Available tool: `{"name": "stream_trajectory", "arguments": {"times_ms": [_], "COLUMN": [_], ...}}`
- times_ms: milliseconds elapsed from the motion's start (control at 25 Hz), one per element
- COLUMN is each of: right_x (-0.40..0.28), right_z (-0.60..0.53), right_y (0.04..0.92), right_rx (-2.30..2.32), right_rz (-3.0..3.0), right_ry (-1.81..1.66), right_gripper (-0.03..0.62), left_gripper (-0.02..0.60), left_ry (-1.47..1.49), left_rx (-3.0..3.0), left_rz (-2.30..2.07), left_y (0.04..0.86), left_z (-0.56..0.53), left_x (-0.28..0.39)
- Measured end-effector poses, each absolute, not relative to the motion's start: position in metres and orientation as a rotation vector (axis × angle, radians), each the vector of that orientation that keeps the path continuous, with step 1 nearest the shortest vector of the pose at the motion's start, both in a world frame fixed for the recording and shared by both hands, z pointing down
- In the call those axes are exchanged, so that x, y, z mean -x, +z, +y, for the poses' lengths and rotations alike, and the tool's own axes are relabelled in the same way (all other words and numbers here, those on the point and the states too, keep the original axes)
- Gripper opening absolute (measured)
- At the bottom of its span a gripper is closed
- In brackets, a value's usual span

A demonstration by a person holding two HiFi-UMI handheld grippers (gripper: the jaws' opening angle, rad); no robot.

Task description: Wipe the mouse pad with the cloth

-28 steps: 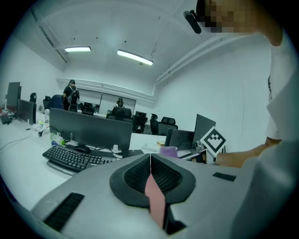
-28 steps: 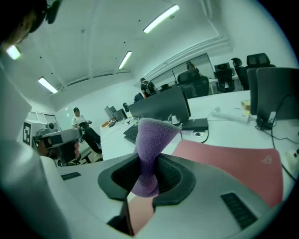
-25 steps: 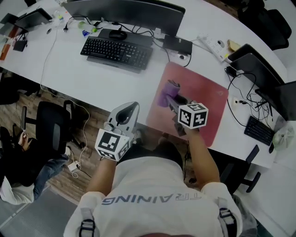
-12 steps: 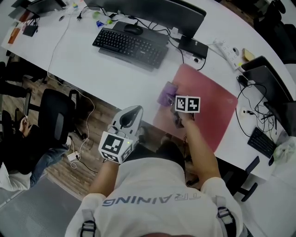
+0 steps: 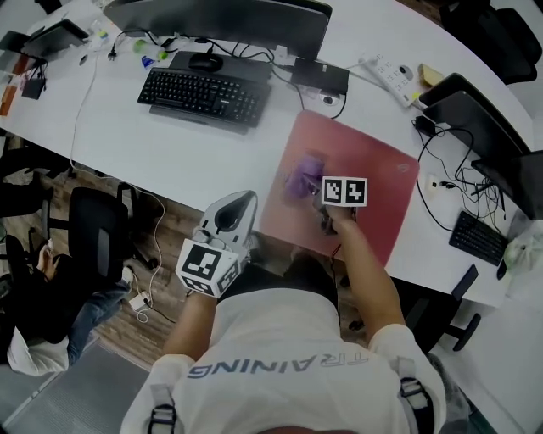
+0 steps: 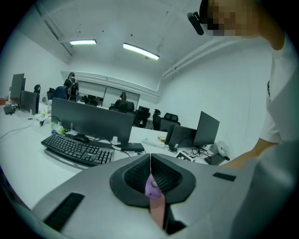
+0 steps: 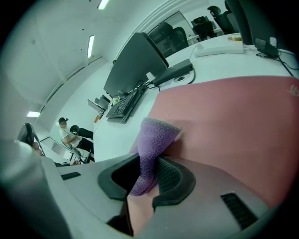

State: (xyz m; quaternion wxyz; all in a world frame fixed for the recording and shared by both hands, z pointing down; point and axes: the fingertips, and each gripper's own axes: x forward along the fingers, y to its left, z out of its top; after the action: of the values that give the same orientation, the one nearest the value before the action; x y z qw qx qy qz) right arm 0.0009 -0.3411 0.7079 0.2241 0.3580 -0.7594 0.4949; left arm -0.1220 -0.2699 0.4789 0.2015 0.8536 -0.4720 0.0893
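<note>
— Nearest the body, at the near edge of the desk point(image 5: 170, 144), what is seen?
— The left gripper point(image 5: 241, 198) is held there, off the mouse pad point(image 5: 377, 169). Its jaws are pressed together, and nothing is caught between them.
— And just beyond it?
— The right gripper point(image 5: 312, 191) is stretched out over the near left part of the pink pad. The purple cloth point(image 5: 299, 180) is pinched firmly between its jaws. The cloth's free end is laid on the pad's surface, close to the left edge.
— How is the pad placed?
— It is laid flat on the white desk, with one corner turned toward the person.
— What is found farther back?
— A black keyboard point(image 5: 202, 95) is set to the left of the pad, well apart from it. A mouse point(image 5: 204, 61) is placed behind the keyboard, and a dark monitor point(image 5: 229, 17) is stood at the far side. A white power strip point(image 5: 389, 78) is laid beyond the pad's far corner.
</note>
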Motion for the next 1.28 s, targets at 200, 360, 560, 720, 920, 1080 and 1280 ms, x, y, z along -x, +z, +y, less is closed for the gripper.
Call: {"name": "stream_trajectory", "arguments": {"times_ms": [200,360,560,720,920,1080,1280], "right_x": [-0.047,-0.089,-0.143,-0.189,-0.248,-0.290,-0.328], "right_z": [-0.330,-0.320,-0.305,-0.289,-0.270,-0.253,-0.237], "right_y": [0.708,0.709,0.708,0.709,0.710,0.711,0.711], "right_rx": [-1.023,-1.037,-1.080,-1.143,-1.214,-1.281,-1.378], "right_rz": [-2.074,-2.042,-1.991,-1.940,-1.864,-1.794,-1.710], "right_ry": [1.406,1.408,1.418,1.454,1.458,1.482,1.498], "right_gripper": [0.104,0.104,0.104,0.106,0.107,0.109,0.112], "left_gripper": [0.032,0.032,0.032,0.032,0.032,0.032,0.032], "left_ry": [0.258,0.262,0.263,0.263,0.254,0.239,0.226], "left_rx": [-2.423,-2.456,-2.488,-2.518,-2.531,-2.558,-2.574], "left_rz": [-1.236,-1.170,-1.093,-1.029,-0.975,-0.935,-0.917], "left_y": [0.481,0.481,0.482,0.482,0.485,0.478,0.471], "left_z": [-0.284,-0.295,-0.305,-0.311,-0.319,-0.319,-0.314], "left_x": [0.086,0.054,0.018,-0.007,-0.030,-0.044,-0.042]}}
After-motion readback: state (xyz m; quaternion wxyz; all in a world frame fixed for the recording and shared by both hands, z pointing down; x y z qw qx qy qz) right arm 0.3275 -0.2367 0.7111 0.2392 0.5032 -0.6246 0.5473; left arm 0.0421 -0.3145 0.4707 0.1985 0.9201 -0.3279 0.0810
